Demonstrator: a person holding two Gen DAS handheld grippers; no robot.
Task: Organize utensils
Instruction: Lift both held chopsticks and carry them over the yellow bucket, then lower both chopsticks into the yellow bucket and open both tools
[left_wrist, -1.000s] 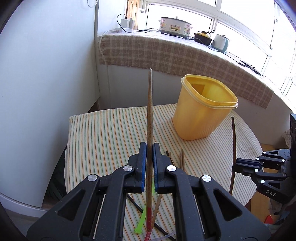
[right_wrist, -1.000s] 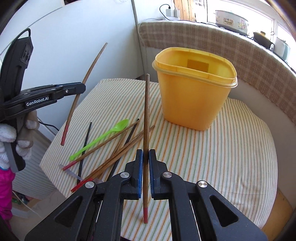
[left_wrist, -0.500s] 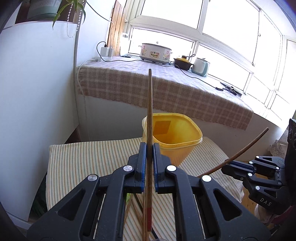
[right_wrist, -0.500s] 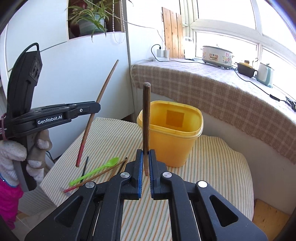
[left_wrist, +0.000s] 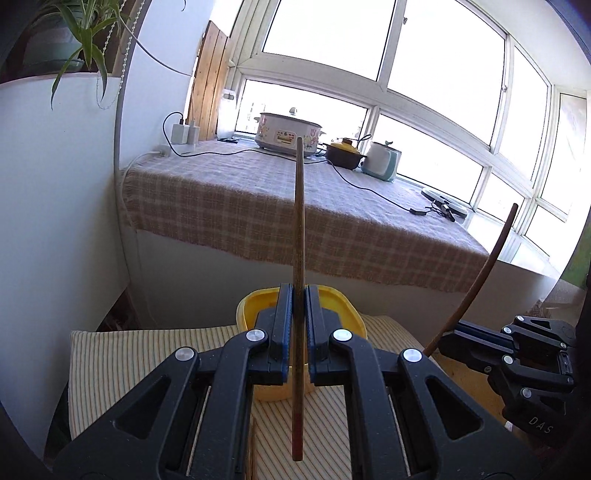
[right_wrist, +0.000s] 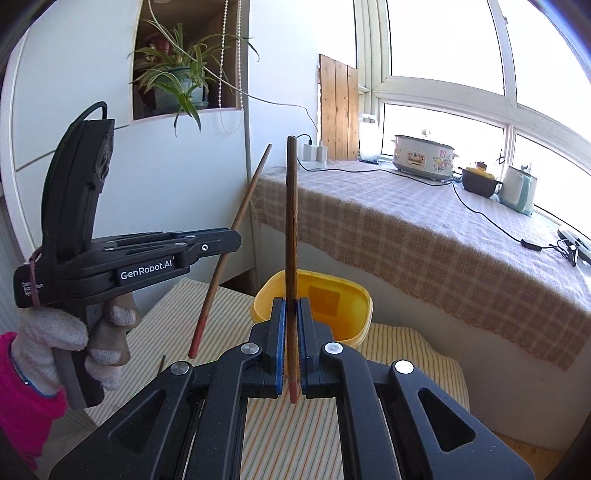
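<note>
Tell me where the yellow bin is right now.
The yellow bin stands on the striped table, straight ahead in both wrist views, partly hidden behind each gripper's fingers, below the checked counter.

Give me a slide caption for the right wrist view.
Right tool grips a brown wooden chopstick upright before the yellow plastic tub.

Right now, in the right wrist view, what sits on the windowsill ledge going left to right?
White chargers → white slow cooker → dark pot with yellow lid → pale kettle, all on the checked cloth.
</note>
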